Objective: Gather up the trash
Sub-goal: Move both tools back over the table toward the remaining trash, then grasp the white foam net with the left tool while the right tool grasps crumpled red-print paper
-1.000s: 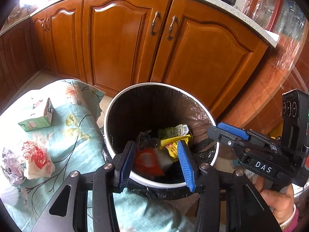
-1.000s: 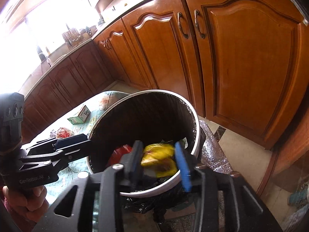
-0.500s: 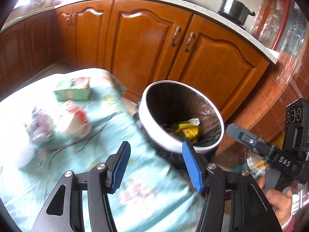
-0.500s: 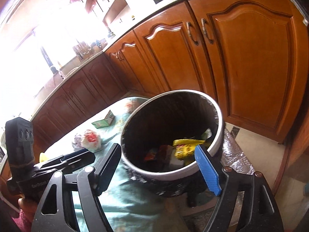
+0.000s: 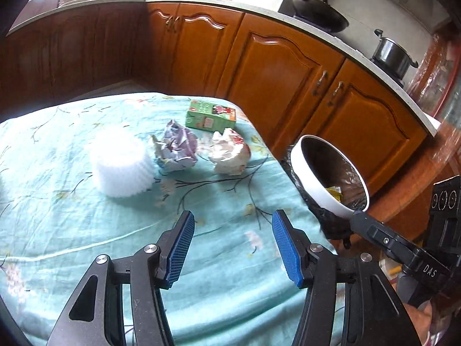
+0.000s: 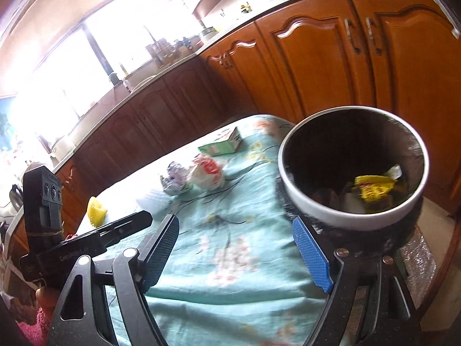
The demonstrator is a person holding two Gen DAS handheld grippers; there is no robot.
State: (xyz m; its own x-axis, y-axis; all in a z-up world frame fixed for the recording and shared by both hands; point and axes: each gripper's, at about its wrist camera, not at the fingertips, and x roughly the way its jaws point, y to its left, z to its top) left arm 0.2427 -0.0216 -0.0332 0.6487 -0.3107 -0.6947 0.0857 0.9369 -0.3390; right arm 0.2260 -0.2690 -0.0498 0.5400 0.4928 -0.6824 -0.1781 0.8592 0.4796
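On the teal flowered tablecloth point(image 5: 57, 216) lie a green carton point(image 5: 211, 115), a crumpled purple-and-white wrapper point(image 5: 177, 147), a crumpled white-and-red wrapper point(image 5: 229, 152) and a white ribbed cup point(image 5: 121, 167). My left gripper point(image 5: 233, 216) hovers open over bare cloth, short of these pieces. The white-rimmed bin point(image 6: 345, 219) with a black liner stands off the table's right edge and holds a yellow wrapper point(image 6: 373, 187). My right gripper point(image 6: 234, 220) is open and empty, its right finger close to the bin's rim.
A small yellow piece point(image 6: 96, 210) lies at the cloth's far left. Wooden cabinets point(image 5: 288, 66) run behind the table and bin. A wok point(image 5: 317, 11) and a pot point(image 5: 393, 54) sit on the counter. A hand point(image 5: 423, 325) holds the right gripper's handle.
Both grippers swung left, away from the bin's mouth and over the table. The right jaws spread wide; the yellow wrapper seen between them now lies in the bin. The left jaws widened a little.
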